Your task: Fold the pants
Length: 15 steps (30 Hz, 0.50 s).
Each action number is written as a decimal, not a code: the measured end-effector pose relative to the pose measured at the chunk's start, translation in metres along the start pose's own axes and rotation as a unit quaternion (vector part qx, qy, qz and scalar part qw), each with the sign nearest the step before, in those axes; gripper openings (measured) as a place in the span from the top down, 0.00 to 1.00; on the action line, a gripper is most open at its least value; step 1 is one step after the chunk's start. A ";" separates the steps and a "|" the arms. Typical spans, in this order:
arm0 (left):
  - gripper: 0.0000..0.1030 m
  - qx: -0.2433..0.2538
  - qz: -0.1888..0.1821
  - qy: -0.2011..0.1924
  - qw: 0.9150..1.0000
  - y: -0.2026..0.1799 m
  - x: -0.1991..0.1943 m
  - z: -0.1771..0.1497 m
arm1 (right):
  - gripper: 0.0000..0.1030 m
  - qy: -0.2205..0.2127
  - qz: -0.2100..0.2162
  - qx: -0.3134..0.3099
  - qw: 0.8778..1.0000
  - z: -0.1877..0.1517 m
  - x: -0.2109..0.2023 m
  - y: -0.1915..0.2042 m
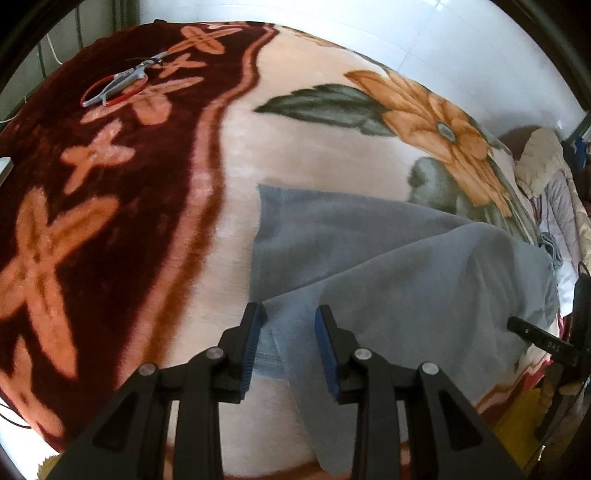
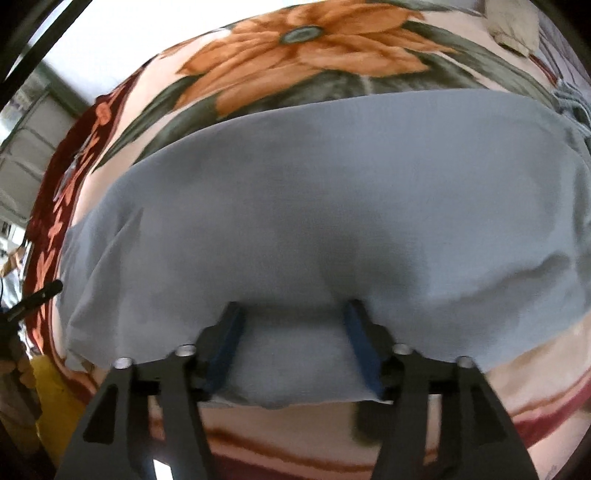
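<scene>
Grey pants (image 1: 388,251) lie folded on a flowered blanket (image 1: 155,229). In the left wrist view, my left gripper (image 1: 290,325) hangs over their near left corner. Its blue pads stand apart, and a loose flap of the grey cloth runs down between them without being pressed. In the right wrist view, the pants (image 2: 332,192) fill the middle. My right gripper (image 2: 293,321) stands wide open at their near edge, with cloth lying between the fingers and over their tips. A black finger of the right gripper (image 1: 532,334) shows at the right of the left wrist view.
Scissors with red handles (image 1: 118,83) lie on the dark red border of the blanket, far left. Crumpled bedding (image 1: 543,170) is piled at the far right. A white tiled wall (image 1: 424,33) stands behind the bed. Something yellow (image 1: 517,421) sits below the near edge.
</scene>
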<state>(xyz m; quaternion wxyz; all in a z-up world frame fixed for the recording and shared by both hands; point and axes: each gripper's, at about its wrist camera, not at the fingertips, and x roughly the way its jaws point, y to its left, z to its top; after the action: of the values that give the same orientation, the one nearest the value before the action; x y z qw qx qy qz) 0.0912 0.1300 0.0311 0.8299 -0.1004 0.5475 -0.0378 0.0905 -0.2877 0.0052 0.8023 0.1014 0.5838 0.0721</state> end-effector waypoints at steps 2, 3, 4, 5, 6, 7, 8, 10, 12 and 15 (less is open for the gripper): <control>0.66 0.003 -0.001 0.001 1.000 -0.003 0.000 -0.001 | 0.22 -0.006 -0.018 -0.027 0.999 -0.004 0.003 0.013; 0.66 0.003 -0.004 0.002 1.000 -0.005 0.000 -0.002 | 0.19 -0.011 -0.029 -0.043 0.999 -0.007 0.006 0.020; 0.66 0.001 -0.005 0.001 1.000 -0.006 -0.001 -0.003 | 0.15 -0.016 -0.041 -0.057 0.997 -0.010 0.008 0.026; 0.66 0.001 -0.010 -0.001 1.000 -0.008 -0.002 -0.004 | 0.14 -0.021 -0.050 -0.065 0.996 -0.012 0.010 0.030; 0.66 0.001 -0.012 -0.002 1.000 -0.009 -0.003 -0.004 | 0.13 -0.025 -0.056 -0.069 0.996 -0.013 0.011 0.033; 0.66 0.001 -0.011 -0.003 1.000 -0.010 -0.004 -0.005 | 0.13 -0.030 -0.059 -0.071 0.995 -0.014 0.011 0.034; 0.67 0.001 -0.009 -0.003 1.000 -0.011 -0.004 -0.006 | 0.13 -0.034 -0.058 -0.069 0.995 -0.015 0.011 0.034; 0.67 0.000 -0.011 -0.009 1.000 -0.014 -0.007 -0.007 | 0.13 -0.039 -0.049 -0.066 0.996 -0.016 0.008 0.030; 0.67 0.000 -0.019 -0.014 1.000 -0.016 -0.007 -0.006 | 0.13 -0.040 -0.043 -0.065 0.996 -0.016 0.008 0.029; 0.67 0.002 -0.015 -0.014 1.000 -0.019 -0.002 -0.005 | 0.15 -0.036 -0.039 -0.059 0.997 -0.012 0.004 0.029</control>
<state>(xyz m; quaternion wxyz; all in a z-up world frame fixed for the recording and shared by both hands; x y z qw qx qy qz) 0.0872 0.1116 0.0349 0.8372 -0.1072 0.5341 -0.0497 0.0802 -0.2574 0.0048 0.8296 0.0340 0.5528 0.0712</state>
